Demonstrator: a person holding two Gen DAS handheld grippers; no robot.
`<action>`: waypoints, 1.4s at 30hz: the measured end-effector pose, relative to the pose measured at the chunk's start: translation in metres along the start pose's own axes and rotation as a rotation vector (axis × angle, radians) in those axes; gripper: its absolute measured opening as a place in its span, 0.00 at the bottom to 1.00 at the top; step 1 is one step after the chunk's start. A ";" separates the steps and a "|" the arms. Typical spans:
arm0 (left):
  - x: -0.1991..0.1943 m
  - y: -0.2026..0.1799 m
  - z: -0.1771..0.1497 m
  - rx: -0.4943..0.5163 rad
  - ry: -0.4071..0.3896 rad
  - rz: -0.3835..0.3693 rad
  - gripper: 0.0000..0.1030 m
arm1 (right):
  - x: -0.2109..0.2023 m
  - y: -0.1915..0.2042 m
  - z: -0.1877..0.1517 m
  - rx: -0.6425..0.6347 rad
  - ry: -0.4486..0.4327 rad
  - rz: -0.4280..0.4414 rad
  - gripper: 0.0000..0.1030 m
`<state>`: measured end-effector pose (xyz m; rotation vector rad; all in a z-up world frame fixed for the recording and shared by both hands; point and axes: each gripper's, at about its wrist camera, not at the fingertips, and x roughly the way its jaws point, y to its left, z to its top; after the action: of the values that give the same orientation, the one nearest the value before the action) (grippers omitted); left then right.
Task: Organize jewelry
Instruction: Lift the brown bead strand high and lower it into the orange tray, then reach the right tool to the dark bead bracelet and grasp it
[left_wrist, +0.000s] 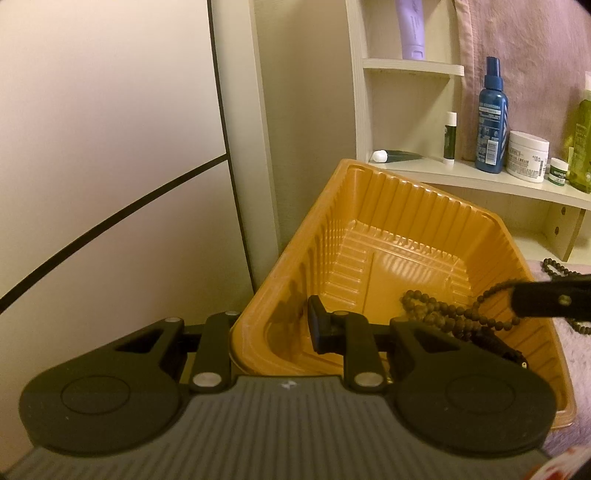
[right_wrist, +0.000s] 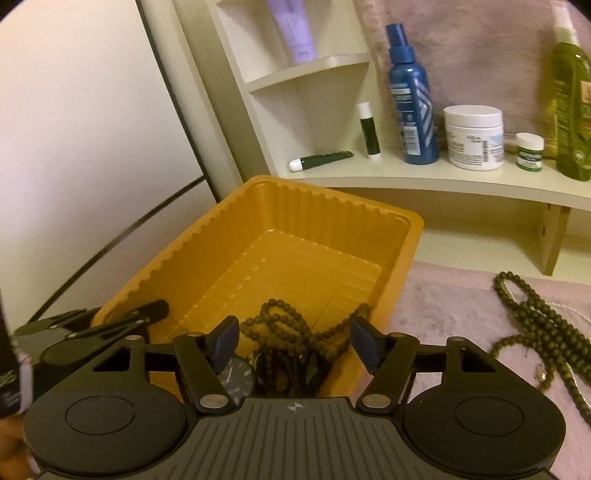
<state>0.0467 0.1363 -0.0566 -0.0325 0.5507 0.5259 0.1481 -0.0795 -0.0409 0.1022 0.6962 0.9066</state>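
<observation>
In the left wrist view, the near left corner of the orange tray (left_wrist: 369, 206) sits between the fingers of the left gripper (left_wrist: 275, 326). One pad is inside the wall and the other finger is outside it, its tip hidden. I cannot tell whether they pinch the rim or only straddle it. The tray is thin ribbed plastic with a stepped floor, most of it bare. Dark round beads (left_wrist: 443, 314) lie heaped at its near right side, and one loop rises to a black finger (left_wrist: 546, 299) of the right gripper coming in from the right. A pale cabinet wall stands close on the left.

In the right wrist view, the right gripper (right_wrist: 295, 341) hangs over the near end of the tray with its fingers spread wide, clasping nothing. The heap lies below and between them, beside a dark watch (right_wrist: 236, 373). One loop reaches up by the right pad. To the right, a second strand (right_wrist: 546, 332) lies on a fuzzy pink mat (right_wrist: 443, 302) on the desk. Behind the tray, a shelf (right_wrist: 406, 181) carries a blue bottle (right_wrist: 410, 99) and a white jar (right_wrist: 474, 136).
</observation>
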 end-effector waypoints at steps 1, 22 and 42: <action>0.000 0.000 0.000 0.001 0.000 0.001 0.21 | -0.003 0.000 -0.002 0.001 0.000 -0.002 0.65; 0.001 -0.001 0.000 0.011 0.003 0.005 0.21 | -0.062 -0.100 -0.046 0.169 0.010 -0.308 0.40; 0.002 0.000 -0.001 0.010 0.008 0.004 0.21 | -0.020 -0.114 -0.032 -0.020 0.046 -0.383 0.16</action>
<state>0.0473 0.1372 -0.0587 -0.0239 0.5610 0.5265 0.1991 -0.1730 -0.0972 -0.0688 0.7195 0.5496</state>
